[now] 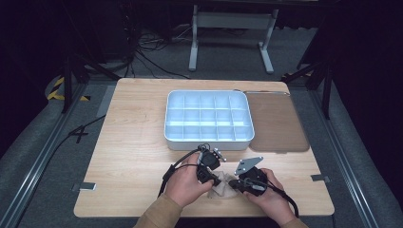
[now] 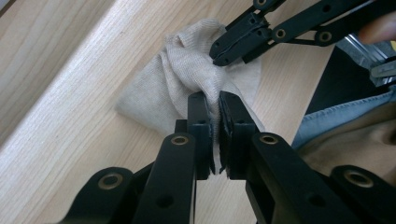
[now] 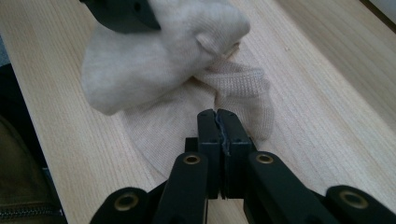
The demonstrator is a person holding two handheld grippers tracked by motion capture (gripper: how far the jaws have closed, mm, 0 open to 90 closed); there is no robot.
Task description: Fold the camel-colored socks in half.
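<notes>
I see the beige sock [image 1: 223,189] bunched on the wooden table [image 1: 133,142] near its 6 o'clock edge, between my 2 hands. My left gripper [image 2: 214,105] pinches a fold of it, jaws narrow with knit between them. My right gripper [image 3: 218,116] clamps its thin edge, jaws nearly meeting. The sock's long axis runs roughly 9 to 3 o'clock; which end is the toe I cannot tell. The white compartment tray [image 1: 209,137] sits toward 12 o'clock, apart

Black two-jaw grippers, brass rivets, black cables, tan sleeves [image 1: 159,213]
</notes>
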